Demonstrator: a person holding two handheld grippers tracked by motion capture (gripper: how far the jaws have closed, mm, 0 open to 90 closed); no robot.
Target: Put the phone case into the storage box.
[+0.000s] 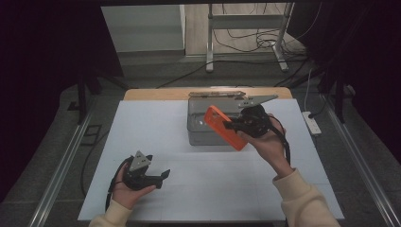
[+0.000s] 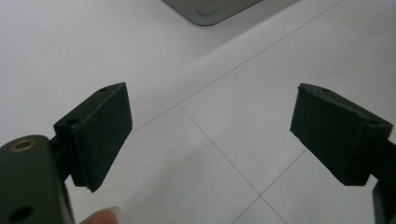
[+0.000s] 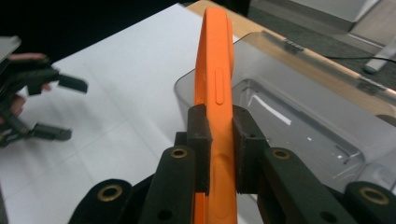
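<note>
An orange phone case (image 1: pixel 222 126) hangs in the air in front of a clear grey plastic box (image 1: pixel 201 127) at the back middle of the table. My right gripper (image 1: pixel 232 126) is shut on its edge, and in the right gripper view the orange phone case (image 3: pixel 215 79) stands edge-on between the two pads (image 3: pixel 201 130), with the clear box (image 3: pixel 299 126) behind it. My left gripper (image 1: pixel 163 177) rests low at the front left of the white table top (image 1: pixel 151 137). Its jaws stand wide apart, and between the left gripper (image 2: pixel 210 135) pads I see bare table.
The box's hinged lid (image 1: pixel 215 94) lies open behind it on the wooden table edge. A power strip (image 1: pixel 312 123) lies on the floor to the right. A metal stand (image 1: pixel 246 21) and cables are on the floor beyond the table.
</note>
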